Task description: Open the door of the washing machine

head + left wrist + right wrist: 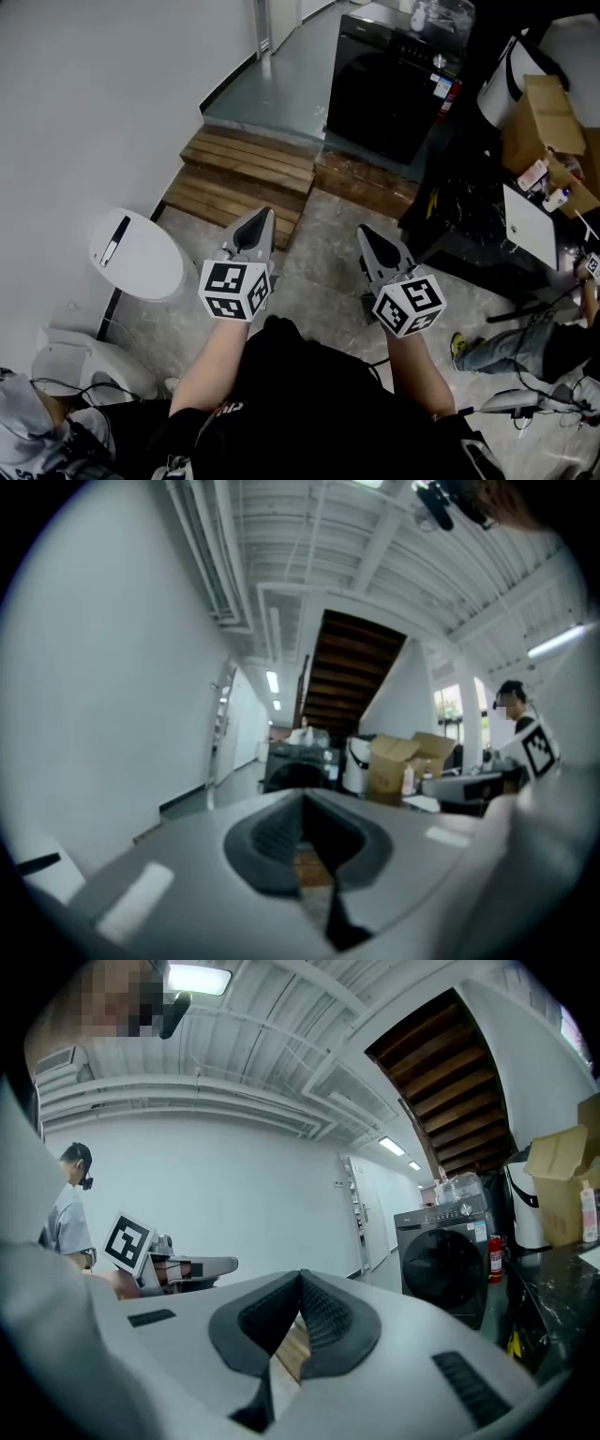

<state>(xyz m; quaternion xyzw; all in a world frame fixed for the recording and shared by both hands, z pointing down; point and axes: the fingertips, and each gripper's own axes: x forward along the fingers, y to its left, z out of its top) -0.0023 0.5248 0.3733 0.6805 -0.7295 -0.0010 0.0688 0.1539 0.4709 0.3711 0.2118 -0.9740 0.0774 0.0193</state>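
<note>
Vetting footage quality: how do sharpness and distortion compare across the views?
Head view: sharp, evenly lit, little bending. Left gripper view: fisheye, soft, the dark grey washing machine blurred. Right gripper view: fisheye, crisper, white ceiling lamp glaring.

What is probably a workshop hall is indicated by cardboard boxes [548,117], exposed ceiling pipes [220,564] and a freestanding washing machine [389,84].

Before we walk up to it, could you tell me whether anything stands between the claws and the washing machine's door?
Nothing visible blocks it. Between the left claw, the right claw and the washing machine lie only bare floor and low wooden steps to climb; its door is shut.
</note>
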